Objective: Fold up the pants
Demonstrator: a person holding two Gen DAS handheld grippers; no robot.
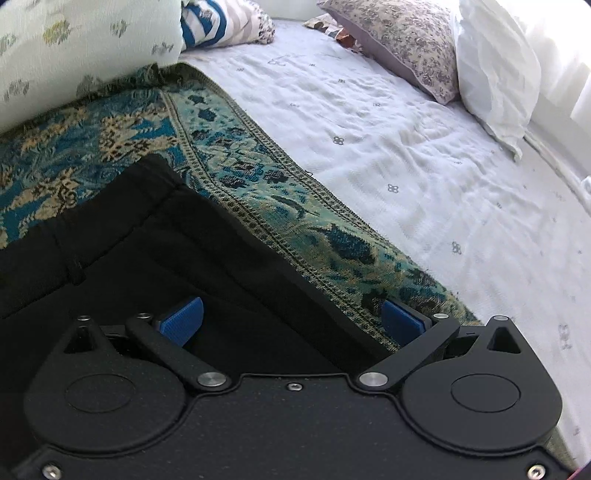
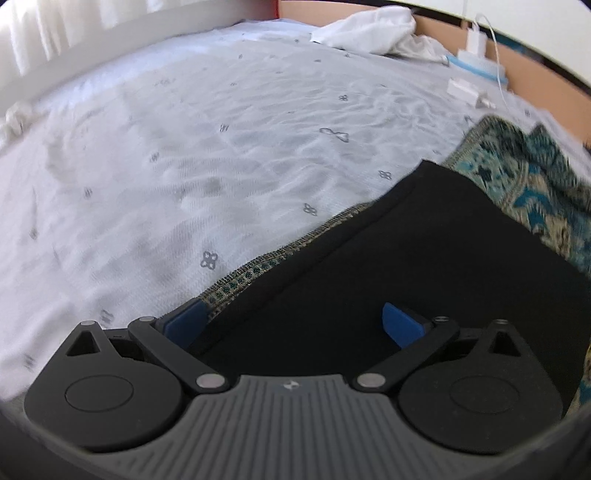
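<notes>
Black pants lie flat on a blue and beige patterned rug on the bed, waistband end toward the far left in the left wrist view. My left gripper is open, its blue pads straddling the pants' right edge just above the cloth. In the right wrist view the pants lie on the same rug. My right gripper is open, its blue pads spread either side of the pants' left edge. Neither gripper holds cloth.
A white quilted bedspread covers the bed. Floral and white pillows lie at the far side, a pale cushion at left. In the right wrist view white cloth, a charger and cable lie near the wooden headboard.
</notes>
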